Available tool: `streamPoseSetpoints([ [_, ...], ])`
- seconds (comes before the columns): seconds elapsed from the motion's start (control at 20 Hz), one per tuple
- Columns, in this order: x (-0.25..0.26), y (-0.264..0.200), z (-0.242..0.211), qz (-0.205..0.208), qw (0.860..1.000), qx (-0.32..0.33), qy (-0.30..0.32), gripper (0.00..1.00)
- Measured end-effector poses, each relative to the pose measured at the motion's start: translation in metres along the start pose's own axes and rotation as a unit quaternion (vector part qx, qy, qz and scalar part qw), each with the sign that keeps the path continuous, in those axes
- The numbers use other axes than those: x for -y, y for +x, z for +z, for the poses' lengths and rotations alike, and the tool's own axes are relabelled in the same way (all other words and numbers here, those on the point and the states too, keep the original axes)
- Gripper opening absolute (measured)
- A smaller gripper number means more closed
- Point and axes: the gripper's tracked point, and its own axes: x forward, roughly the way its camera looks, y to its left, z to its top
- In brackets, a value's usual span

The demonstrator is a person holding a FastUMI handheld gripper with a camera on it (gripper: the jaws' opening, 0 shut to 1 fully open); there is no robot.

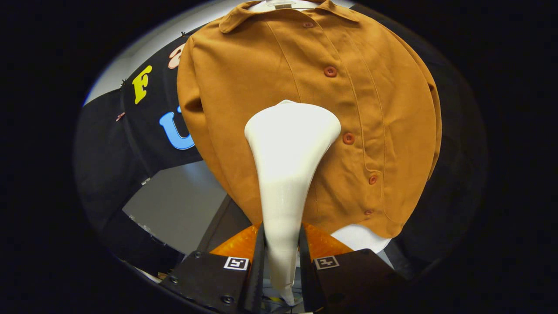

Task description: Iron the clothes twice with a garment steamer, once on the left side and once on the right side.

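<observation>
A brown button-front shirt hangs on a white hanger in front of the black booth wall. My gripper is shut on the handle of a white garment steamer, both fingers pressing its narrow neck. The steamer's wide head stands up ahead of the fingers and lies over the shirt's front, just left of the row of buttons, at about mid-height. I cannot tell whether the head touches the cloth.
A white rounded form shows under the shirt's hem. A grey wall panel and a dark frame post lie to the lower left, beyond the fingers.
</observation>
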Motion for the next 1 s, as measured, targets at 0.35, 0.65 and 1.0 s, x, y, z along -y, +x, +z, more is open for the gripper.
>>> streamPoseSetpoints([
  [0.35, 0.01, 0.008, -0.054, -0.016, 0.998, -0.063, 0.012, 0.4],
  [0.65, 0.006, -0.03, -0.046, -0.016, 0.999, -0.041, -0.007, 0.4],
  [1.0, 0.032, -0.086, 0.05, -0.052, 0.996, 0.076, -0.014, 0.4],
])
